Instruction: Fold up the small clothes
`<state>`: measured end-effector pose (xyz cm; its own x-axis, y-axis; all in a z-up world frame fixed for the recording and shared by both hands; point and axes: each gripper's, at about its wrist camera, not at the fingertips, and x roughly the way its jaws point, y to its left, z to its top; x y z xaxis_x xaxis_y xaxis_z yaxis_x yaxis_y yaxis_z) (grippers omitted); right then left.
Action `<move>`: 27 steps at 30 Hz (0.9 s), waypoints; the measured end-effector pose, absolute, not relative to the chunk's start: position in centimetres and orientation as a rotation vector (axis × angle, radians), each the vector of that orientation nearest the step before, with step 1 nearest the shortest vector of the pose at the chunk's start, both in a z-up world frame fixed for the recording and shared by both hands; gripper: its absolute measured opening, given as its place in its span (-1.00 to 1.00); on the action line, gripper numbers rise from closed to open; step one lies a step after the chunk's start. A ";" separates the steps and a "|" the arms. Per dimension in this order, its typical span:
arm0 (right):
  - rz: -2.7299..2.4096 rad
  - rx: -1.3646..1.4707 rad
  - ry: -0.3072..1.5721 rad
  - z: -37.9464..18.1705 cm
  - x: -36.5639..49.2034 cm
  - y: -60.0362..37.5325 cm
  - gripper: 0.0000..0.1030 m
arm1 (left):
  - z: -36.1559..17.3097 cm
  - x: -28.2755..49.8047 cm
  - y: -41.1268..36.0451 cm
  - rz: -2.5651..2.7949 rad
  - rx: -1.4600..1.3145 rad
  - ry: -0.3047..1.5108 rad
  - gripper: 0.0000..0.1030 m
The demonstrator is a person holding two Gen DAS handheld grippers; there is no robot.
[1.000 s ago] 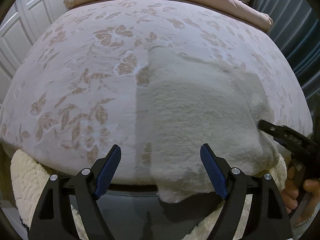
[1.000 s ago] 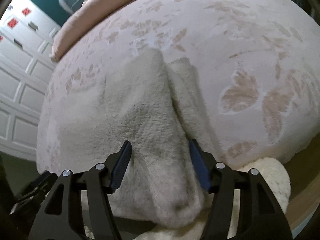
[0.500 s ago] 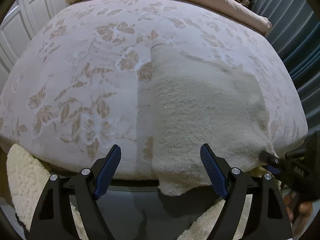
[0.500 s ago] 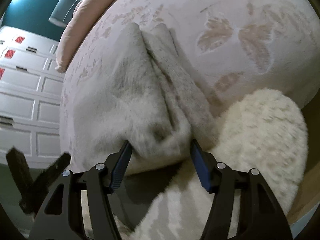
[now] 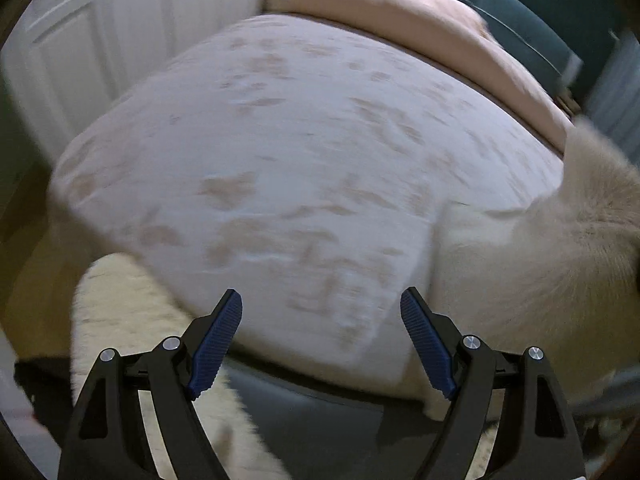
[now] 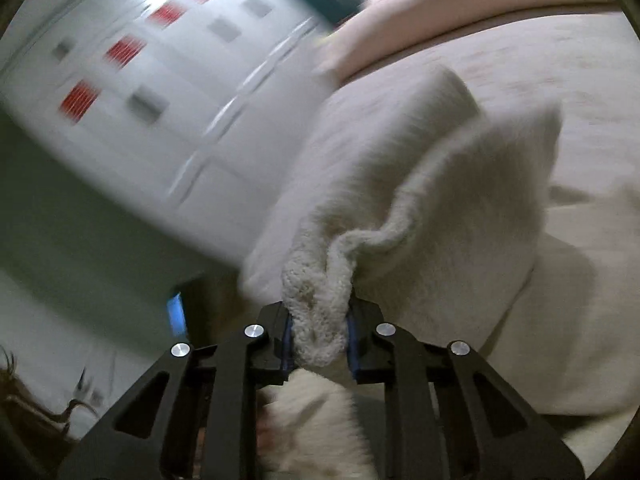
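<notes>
Right wrist view: our right gripper (image 6: pixel 318 330) clenches a bunched edge of the cream sweater (image 6: pixel 432 200) above the bed (image 6: pixel 560 80); left gripper (image 5: pixel 321 336) released, holding nothing

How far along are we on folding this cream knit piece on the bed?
Early. Done: the right gripper has shut on a bunched edge of the cream knit garment. In hand: that edge is lifted off the floral bedspread. Left: the left gripper is open and empty, and no finished fold shows.
</notes>
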<state>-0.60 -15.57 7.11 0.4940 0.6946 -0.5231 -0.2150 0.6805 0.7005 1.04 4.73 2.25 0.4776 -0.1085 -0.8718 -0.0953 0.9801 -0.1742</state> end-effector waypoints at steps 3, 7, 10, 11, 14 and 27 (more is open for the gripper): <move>0.632 0.540 0.959 5.4 1.2 -10.8 -0.65 | 2.1 1.0 7.6 0.076 -0.235 1.076 0.55; 0.581 0.644 0.940 5.6 2.4 -14.2 -0.67 | 2.8 1.1 7.5 0.072 -0.254 1.065 0.54; 0.476 0.720 0.816 8.0 0.0 -21.6 -0.67 | 3.2 1.7 3.9 -0.022 -0.222 1.065 0.54; 0.412 0.747 0.778 8.3 -1.7 -24.9 -0.67 | 3.2 2.0 2.8 -0.055 -0.211 1.067 0.54; 0.191 0.794 0.784 5.6 -6.4 -33.0 -0.66 | 3.0 2.2 -2.7 -0.207 -0.159 1.088 0.54; -0.111 0.935 0.912 -6.7 -12.9 -39.4 -0.65 | -0.5 -0.5 -20.1 -0.507 0.121 1.169 0.54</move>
